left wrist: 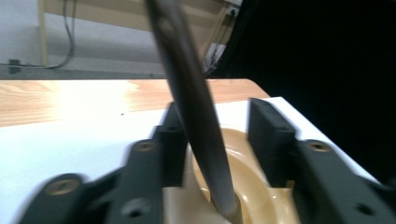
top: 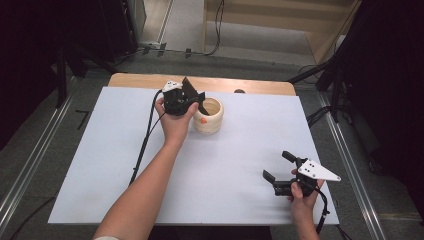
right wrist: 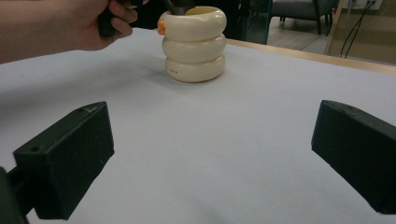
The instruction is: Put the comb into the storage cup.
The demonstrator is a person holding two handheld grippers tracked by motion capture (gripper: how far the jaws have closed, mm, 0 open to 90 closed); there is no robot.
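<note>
A cream cup (top: pixel 210 118) shaped like stacked rings, with a small orange spot on its side, stands on the white mat toward the back. A dark rod (left wrist: pixel 187 79) leans in the cup (left wrist: pixel 264 198) with its lower end inside. My left gripper (top: pixel 194 99) hovers at the cup's left rim. In the left gripper view its jaws (left wrist: pixel 218 126) stand either side of the rod, wider apart than the rod is thick. My right gripper (top: pixel 276 164) is held open near the front right, nothing between its jaws (right wrist: pixel 210 158), pointing at the cup (right wrist: pixel 194 44).
A white mat (top: pixel 125 150) covers most of the wooden table (top: pixel 140 80), whose bare strip shows at the back. Cables trail from both grippers. Dark stands and floor cables surround the table.
</note>
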